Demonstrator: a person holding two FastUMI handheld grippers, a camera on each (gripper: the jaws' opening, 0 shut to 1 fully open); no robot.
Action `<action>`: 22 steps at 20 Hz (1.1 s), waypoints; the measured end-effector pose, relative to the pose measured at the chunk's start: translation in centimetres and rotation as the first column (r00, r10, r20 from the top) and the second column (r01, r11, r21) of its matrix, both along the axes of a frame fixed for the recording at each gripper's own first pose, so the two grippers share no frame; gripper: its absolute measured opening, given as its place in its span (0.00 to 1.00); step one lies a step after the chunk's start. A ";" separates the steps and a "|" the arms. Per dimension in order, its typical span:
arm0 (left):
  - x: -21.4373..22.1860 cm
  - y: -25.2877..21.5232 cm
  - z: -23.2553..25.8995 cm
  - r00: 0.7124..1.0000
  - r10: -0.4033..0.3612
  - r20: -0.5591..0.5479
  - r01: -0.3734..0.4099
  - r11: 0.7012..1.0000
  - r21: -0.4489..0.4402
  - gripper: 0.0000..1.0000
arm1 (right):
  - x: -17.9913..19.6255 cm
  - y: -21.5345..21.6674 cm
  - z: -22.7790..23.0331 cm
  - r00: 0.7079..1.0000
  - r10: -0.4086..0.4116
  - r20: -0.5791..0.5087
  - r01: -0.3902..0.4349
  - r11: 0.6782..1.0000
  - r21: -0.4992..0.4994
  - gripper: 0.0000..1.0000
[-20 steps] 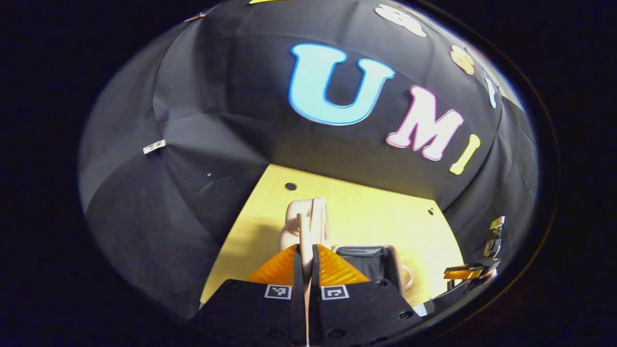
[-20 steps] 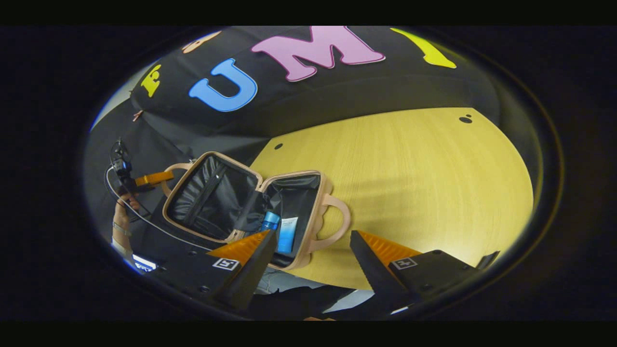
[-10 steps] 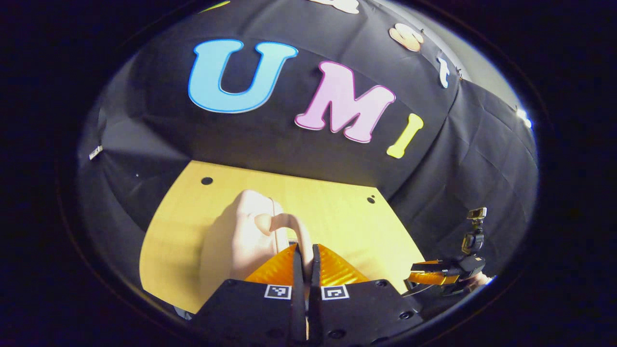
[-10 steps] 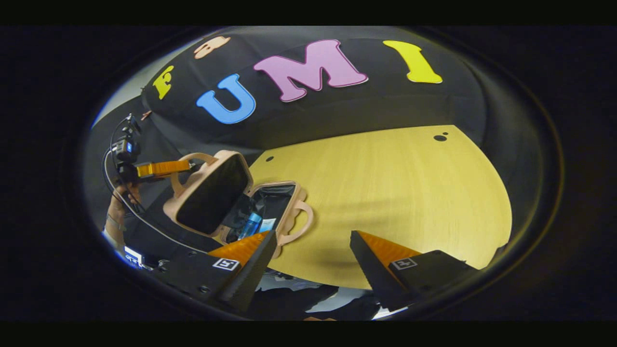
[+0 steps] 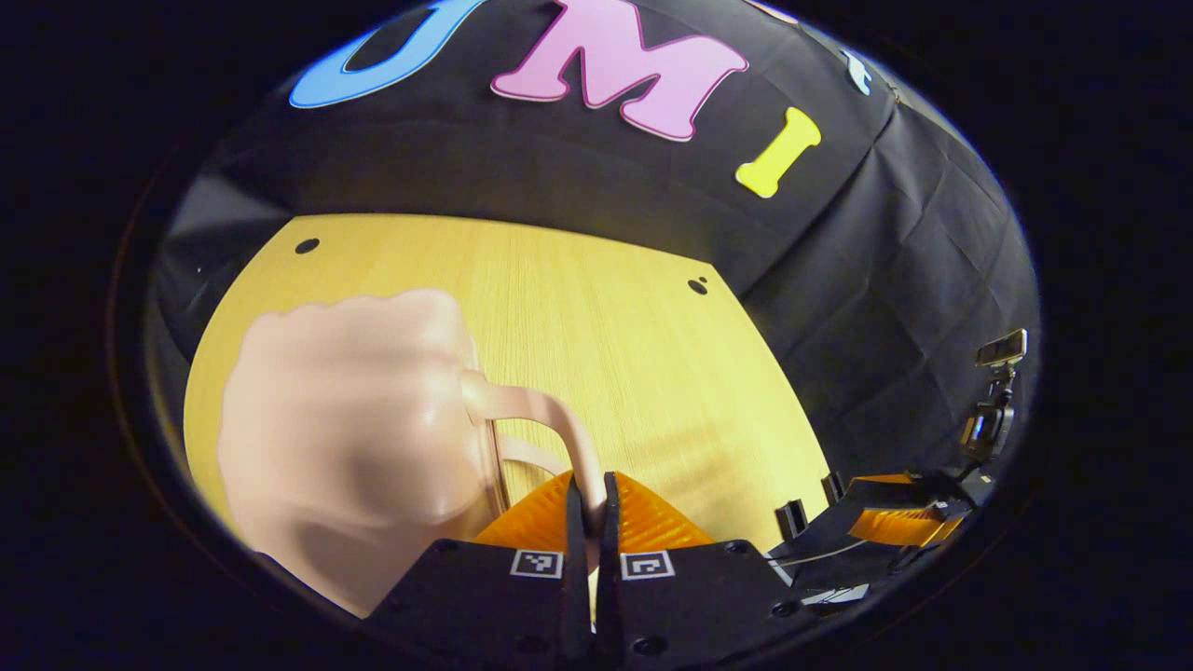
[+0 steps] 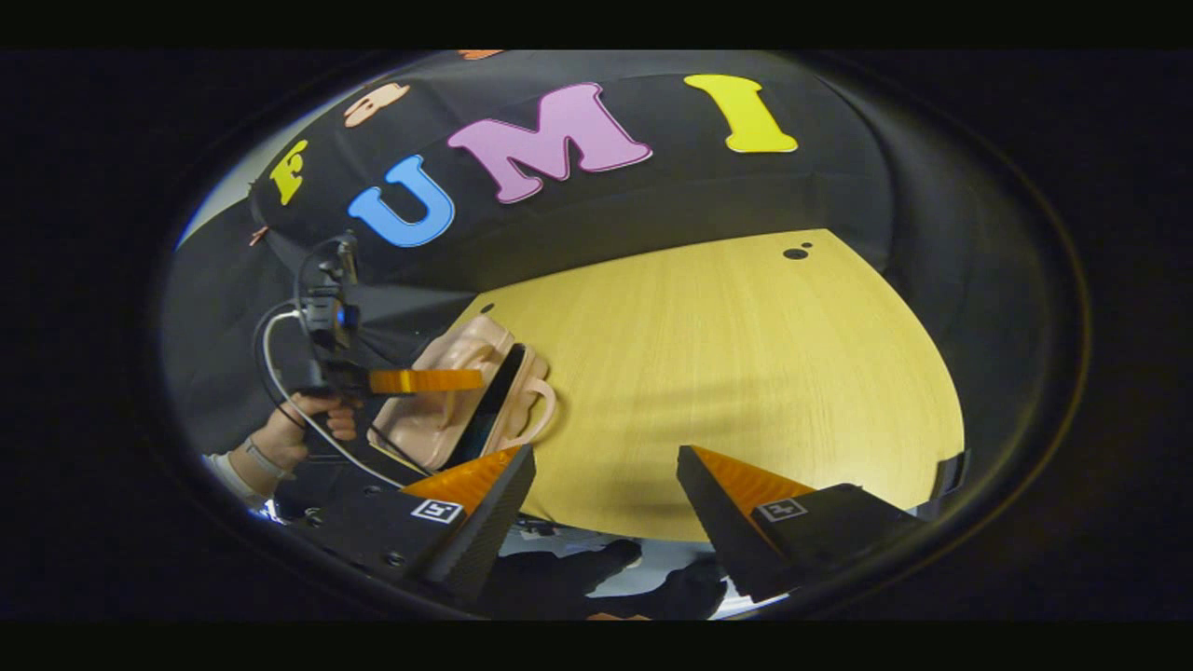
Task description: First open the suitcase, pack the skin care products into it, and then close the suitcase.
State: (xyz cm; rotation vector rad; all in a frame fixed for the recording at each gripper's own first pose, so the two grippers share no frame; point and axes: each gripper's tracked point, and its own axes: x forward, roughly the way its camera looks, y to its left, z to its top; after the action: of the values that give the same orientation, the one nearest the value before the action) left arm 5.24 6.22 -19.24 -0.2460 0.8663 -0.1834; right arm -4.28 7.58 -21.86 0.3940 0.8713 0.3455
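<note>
Left gripper view: my left hand-held gripper is clamped on the lid handle of the pink suitcase, both fingers pressing the thin loop between them. That pinch lets me steer the lid down by its far edge. Lid shell is just left of the fingers, tilted low over the base. Yellow worktop runs beyond it, two small dark holes near its far edge, black cloth wall behind.

Right gripper view: at left, my hand holds the left hand-held gripper at the case, cable trailing from it. Suitcase sits near the worktop's left edge, lid nearly down, dark gap open along the seam, so not shut yet. Skin care products are hidden; I judge them packed inside. Right hand-held gripper hangs apart with jaws spread wide, holding nothing, likely staying clear of the lid.
</note>
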 end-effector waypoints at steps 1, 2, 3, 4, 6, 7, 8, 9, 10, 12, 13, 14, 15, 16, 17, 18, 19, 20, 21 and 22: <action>0.3 -0.4 -1.4 1.000 -0.011 -0.020 0.011 1.000 0.012 0.08 | 0.2 -0.6 0.4 1.000 -0.008 0.007 0.008 1.000 -0.005 0.98; 0.1 -1.1 -2.5 0.999 -0.018 -0.035 0.018 1.000 0.011 0.08 | 0.5 -1.2 0.7 1.000 -0.015 0.018 0.015 1.000 -0.018 0.98; 0.0 -1.4 -3.0 0.999 -0.020 -0.041 0.021 1.000 0.016 0.08 | 0.6 -2.0 1.0 0.999 -0.021 0.032 0.022 0.999 -0.034 0.97; 0.1 -1.5 -3.8 0.999 -0.021 -0.043 0.022 0.999 0.029 0.08 | 0.8 -2.5 1.3 0.999 -0.025 0.044 0.027 0.998 -0.048 0.98; 0.1 -1.8 -4.7 0.998 -0.018 -0.052 0.022 0.997 0.073 0.13 | 0.8 -3.0 1.7 0.998 -0.026 0.064 0.030 0.997 -0.067 0.97; 0.2 -1.7 -4.7 0.999 -0.011 -0.042 0.015 0.995 0.098 0.20 | 0.8 -3.2 1.7 0.997 -0.025 0.074 0.031 0.997 -0.077 0.97; 0.6 -2.3 -4.6 0.999 -0.008 -0.032 0.010 0.996 0.087 0.22 | 0.9 -3.3 1.6 0.996 -0.023 0.085 0.030 0.995 -0.090 0.97; 0.9 -2.8 -4.1 1.000 0.002 -0.020 0.000 0.998 0.068 0.34 | 0.9 -3.4 1.6 0.996 -0.018 0.091 0.027 0.995 -0.100 0.97; 0.9 -3.2 -3.5 1.000 0.012 0.001 -0.012 0.999 0.050 0.42 | 1.1 -3.4 1.6 0.995 -0.014 0.097 0.024 0.994 -0.107 0.97; 1.0 -3.2 -2.0 0.998 0.042 0.056 -0.045 0.997 0.054 0.69 | 1.7 -3.2 2.0 0.993 -0.007 0.120 0.021 0.993 -0.115 0.97; 1.2 -3.0 -1.3 0.995 0.051 0.086 -0.057 0.996 0.064 0.82 | 2.2 -3.2 2.2 0.991 -0.004 0.134 0.021 0.992 -0.122 0.97; 0.8 -3.0 0.1 0.991 0.059 0.118 -0.067 0.995 0.068 0.94 | 2.8 -3.0 2.7 0.988 0.000 0.153 0.020 0.992 -0.128 0.97; 0.6 -2.7 1.6 0.986 0.062 0.152 -0.074 0.995 0.071 0.95 | 3.4 -2.9 3.2 0.985 0.001 0.175 0.023 0.990 -0.137 0.97; 0.4 -2.3 3.3 0.978 0.069 0.198 -0.086 0.993 0.078 0.96 | 4.1 -2.8 4.0 0.979 0.003 0.202 0.027 0.989 -0.147 0.98; 0.2 -2.0 5.2 0.966 0.071 0.248 -0.096 0.991 0.092 0.96 | 4.8 -2.6 4.8 0.971 0.004 0.238 0.036 0.986 -0.163 0.97; -0.2 -1.8 7.3 0.950 0.072 0.304 -0.111 0.988 0.110 0.96 | 5.6 -2.6 5.9 0.961 0.007 0.278 0.045 0.982 -0.181 0.97; -0.4 -1.6 9.6 0.931 0.068 0.358 -0.122 0.984 0.129 0.96 | 6.4 -2.5 7.0 0.948 0.007 0.319 0.060 0.978 -0.198 0.97; -0.5 -1.5 11.7 0.909 0.062 0.412 -0.135 0.979 0.150 0.96 | 7.2 -2.4 8.3 0.932 0.005 0.363 0.077 0.975 -0.210 0.97; -0.8 -1.4 14.0 0.885 0.050 0.463 -0.144 0.975 0.172 0.96 | 8.0 -2.3 9.6 0.915 0.000 0.404 0.097 0.971 -0.218 0.97; -1.2 -1.2 15.6 0.860 0.035 0.509 -0.159 0.967 0.202 0.97 | 8.8 -2.2 10.9 0.895 -0.004 0.445 0.117 0.967 -0.227 0.97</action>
State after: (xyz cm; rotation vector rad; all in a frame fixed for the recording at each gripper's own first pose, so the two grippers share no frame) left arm 4.08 5.02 -3.66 -0.0102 0.3452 -0.0409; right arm 4.50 5.40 -10.92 0.0989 0.4443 0.2485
